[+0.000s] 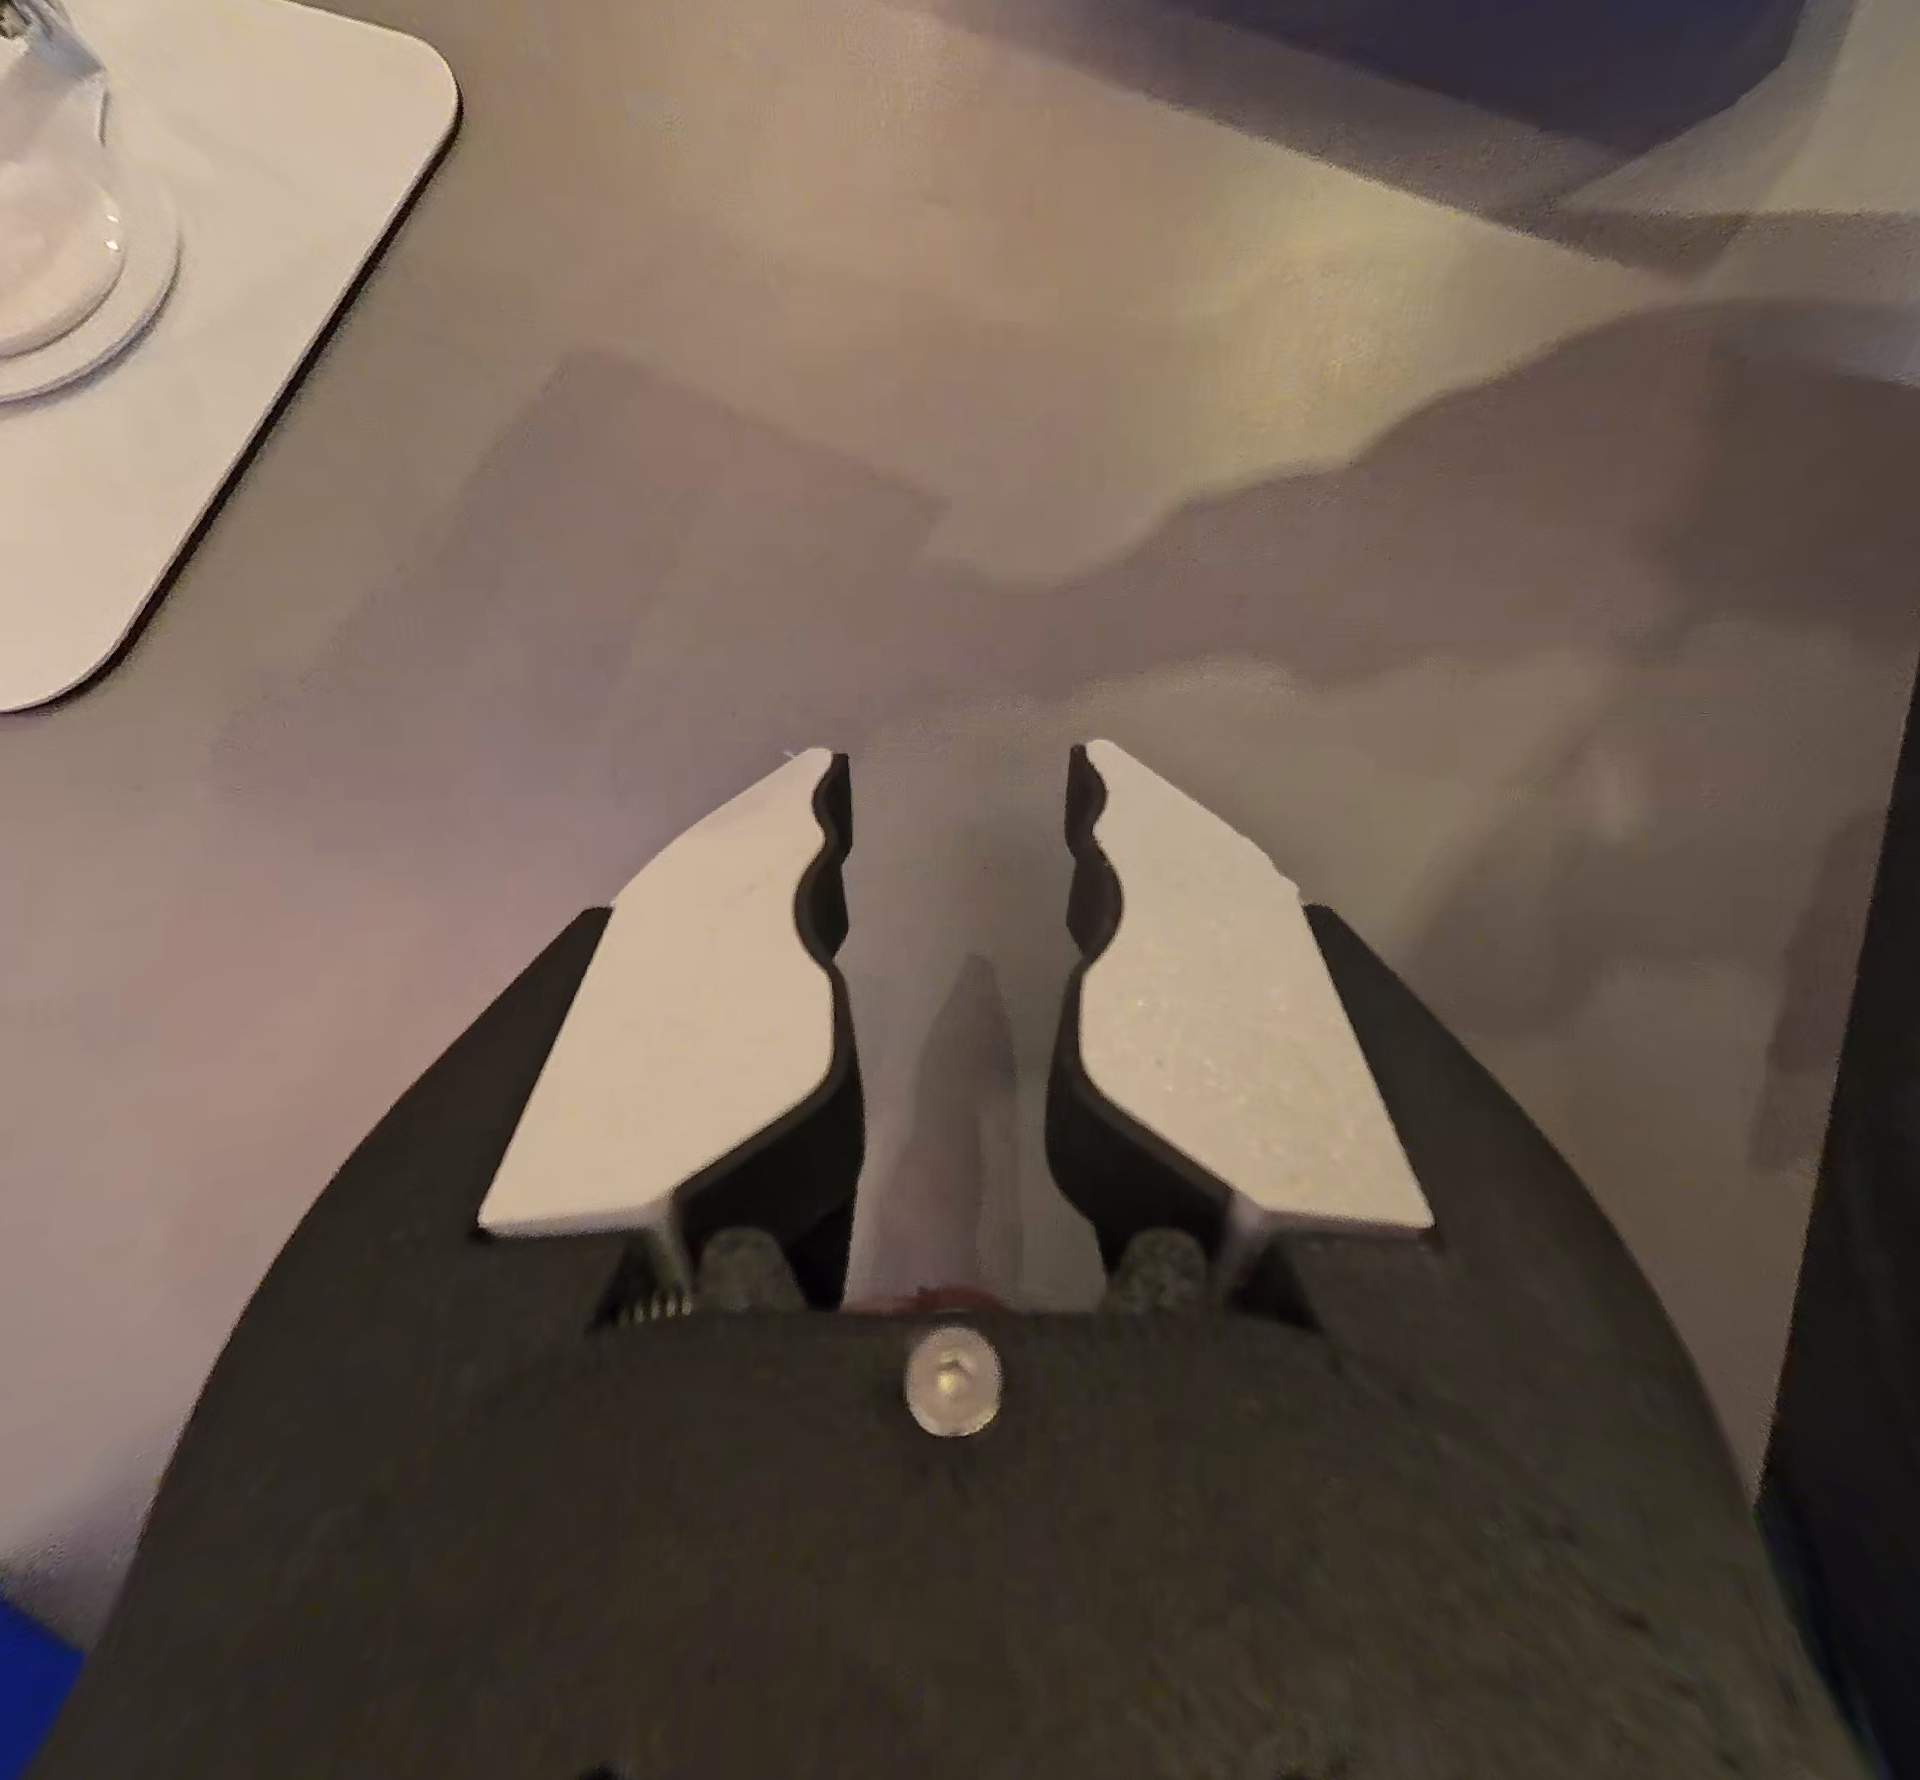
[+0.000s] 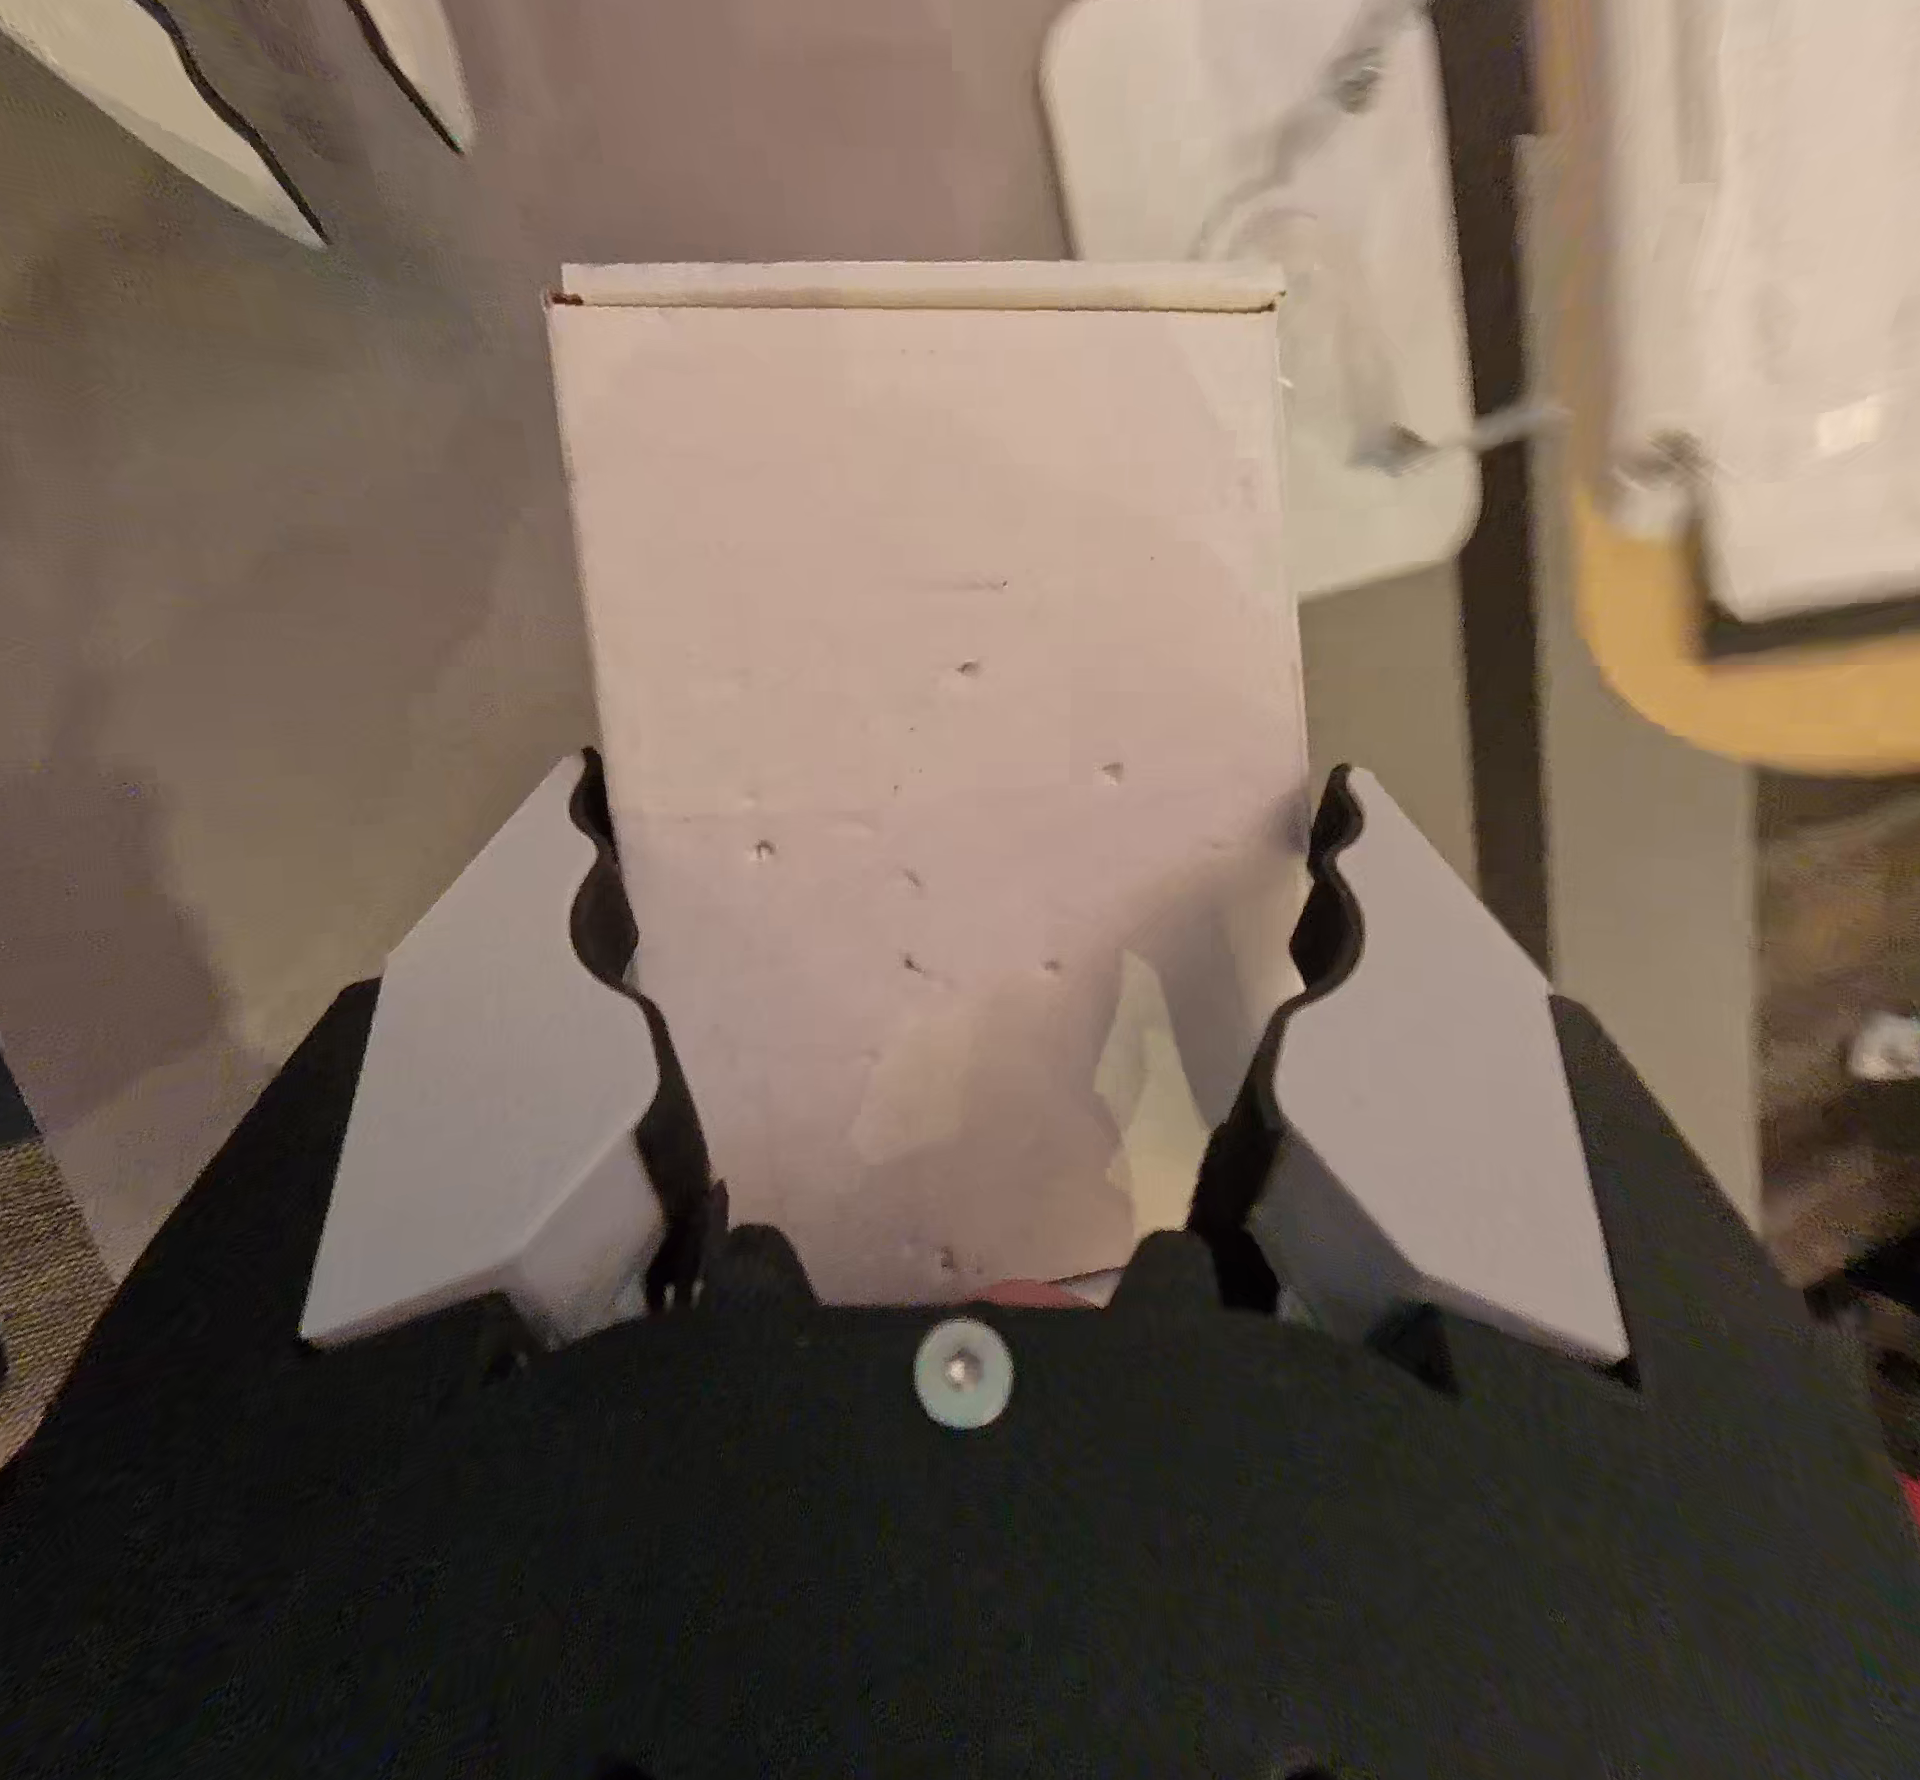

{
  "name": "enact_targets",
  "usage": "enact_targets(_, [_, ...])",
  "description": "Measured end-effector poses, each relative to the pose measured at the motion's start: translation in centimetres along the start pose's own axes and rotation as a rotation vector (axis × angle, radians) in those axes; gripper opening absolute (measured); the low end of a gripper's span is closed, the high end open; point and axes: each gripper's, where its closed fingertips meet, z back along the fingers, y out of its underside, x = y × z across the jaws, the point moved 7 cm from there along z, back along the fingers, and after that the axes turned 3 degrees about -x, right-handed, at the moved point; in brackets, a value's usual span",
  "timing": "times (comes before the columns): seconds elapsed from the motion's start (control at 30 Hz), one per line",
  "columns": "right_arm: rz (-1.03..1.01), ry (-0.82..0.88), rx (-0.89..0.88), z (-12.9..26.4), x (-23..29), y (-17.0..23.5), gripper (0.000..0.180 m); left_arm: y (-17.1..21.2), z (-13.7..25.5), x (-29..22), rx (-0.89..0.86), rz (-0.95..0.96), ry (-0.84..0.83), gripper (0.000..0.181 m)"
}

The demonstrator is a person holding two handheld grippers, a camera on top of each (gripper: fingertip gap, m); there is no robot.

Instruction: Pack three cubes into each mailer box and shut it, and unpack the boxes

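White mailer box [image 2: 935, 691] hides its contents.

Ahead of your left gripper [image 1: 958, 774] the grey tabletop [image 1: 935, 296] lies bare from 11 to 1 o'clock, and nothing sits in the gap between its fingers. At 10 o'clock a white coaster [image 1: 260, 255] carrying a clear glass [image 1: 52, 203] blocks that side. A dark edge stands at 3 o'clock. Your right gripper [image 2: 961, 795] has its gap filled by the white mailer box [image 2: 925, 587]; a white pad [image 2: 1247, 224] lies beyond it at 1 o'clock, and the other gripper hangs at 11 o'clock.
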Motion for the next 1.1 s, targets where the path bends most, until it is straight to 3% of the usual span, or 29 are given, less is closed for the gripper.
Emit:
enact_targets(0.17, [-0.057,0.115,0.058,8.9,-3.5,7.5,0.129,0.0,-0.4,-0.2,0.024,-0.014,0.003,0.038])
enact_targets(0.3, [-0.09,0.105,0.167,11.2,-3.7,15.0,0.129,0.3,-1.0,-0.7,0.046,-0.03,0.012,0.037])
enact_targets(0.57, [-0.097,-0.039,0.31,6.7,-1.1,24.4,0.129,0.8,-2.2,-1.4,0.094,-0.05,0.025,0.037])
enact_targets(0.73, [-0.048,-0.105,0.357,2.0,-0.2,26.1,0.129,1.1,-2.8,-2.0,0.124,-0.077,0.035,0.037])
enact_targets(0.9, [0.005,-0.107,0.577,-1.0,-0.4,28.4,0.126,1.2,-3.1,-2.5,0.144,-0.105,0.038,0.04])
enact_targets(1.1, [-0.029,-0.008,0.557,1.5,-1.2,26.7,0.132,-0.9,0.6,-2.4,0.079,-0.157,-0.089,0.046])
